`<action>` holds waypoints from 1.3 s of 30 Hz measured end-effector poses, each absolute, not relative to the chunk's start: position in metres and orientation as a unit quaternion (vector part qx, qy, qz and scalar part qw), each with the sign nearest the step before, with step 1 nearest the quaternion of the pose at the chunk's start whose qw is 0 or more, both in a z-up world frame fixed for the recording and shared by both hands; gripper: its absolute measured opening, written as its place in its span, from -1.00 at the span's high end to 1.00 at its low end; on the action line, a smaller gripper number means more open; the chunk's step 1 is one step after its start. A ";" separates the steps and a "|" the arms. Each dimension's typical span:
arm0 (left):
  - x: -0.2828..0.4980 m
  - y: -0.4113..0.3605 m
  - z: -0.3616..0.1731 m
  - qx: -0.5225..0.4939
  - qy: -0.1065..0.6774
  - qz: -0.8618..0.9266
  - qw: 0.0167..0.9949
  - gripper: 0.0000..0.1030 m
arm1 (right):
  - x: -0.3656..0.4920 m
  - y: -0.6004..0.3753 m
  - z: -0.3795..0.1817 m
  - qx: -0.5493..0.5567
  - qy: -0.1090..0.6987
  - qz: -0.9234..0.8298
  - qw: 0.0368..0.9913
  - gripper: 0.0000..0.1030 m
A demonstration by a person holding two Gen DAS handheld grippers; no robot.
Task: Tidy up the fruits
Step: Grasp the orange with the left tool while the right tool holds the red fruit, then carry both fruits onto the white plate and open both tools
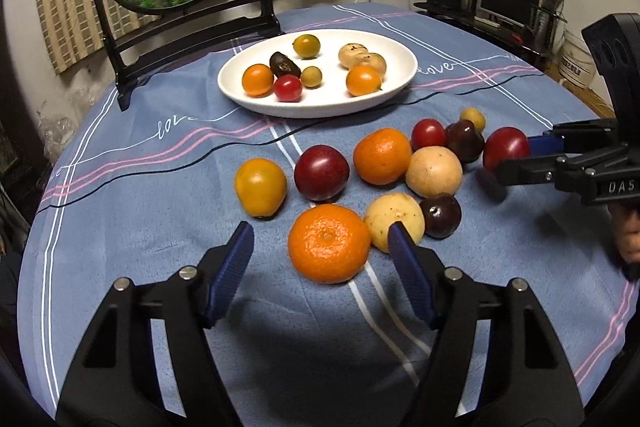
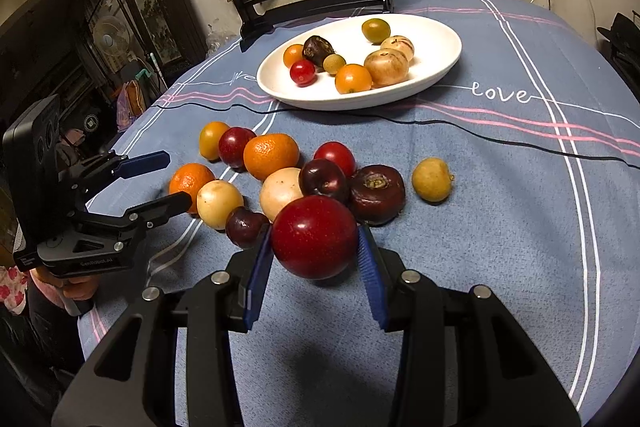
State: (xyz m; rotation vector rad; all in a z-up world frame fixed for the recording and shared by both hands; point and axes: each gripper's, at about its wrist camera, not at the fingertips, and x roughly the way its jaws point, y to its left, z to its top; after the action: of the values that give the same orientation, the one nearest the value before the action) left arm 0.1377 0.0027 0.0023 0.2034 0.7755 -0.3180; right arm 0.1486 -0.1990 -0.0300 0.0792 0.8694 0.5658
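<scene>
While right gripper pinches red plum, left gripper hangs spread.
Left jaws flank mandarin; white plate behind on counter.

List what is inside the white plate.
The white plate holds eight small fruits: two orange, two green, one red tomato, one dark fruit, two tan ones. Anything beneath them is hidden.

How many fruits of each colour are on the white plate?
Orange fruits: 2
Greenish fruits: 2
Tan fruits: 2
Red fruit: 1
Dark brown fruit: 1
Total on the plate: 8
</scene>
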 end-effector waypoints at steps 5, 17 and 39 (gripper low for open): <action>0.140 0.006 -0.001 0.094 0.388 -0.156 0.904 -0.38 | 0.147 -0.199 -0.030 0.038 0.417 0.269 0.868 0.17; 0.144 0.006 -0.007 0.085 0.408 -0.165 0.894 -0.07 | 0.146 -0.199 -0.032 0.033 0.419 0.266 0.867 0.17; 0.152 0.003 -0.012 0.059 0.430 -0.157 0.887 0.11 | 0.148 -0.201 -0.033 0.043 0.421 0.273 0.864 0.17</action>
State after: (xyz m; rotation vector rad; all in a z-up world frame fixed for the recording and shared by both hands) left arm 0.1521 0.0031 -0.0124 0.1226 0.8930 -0.3262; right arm 0.1482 -0.2007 -0.0325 0.0908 0.8831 0.5717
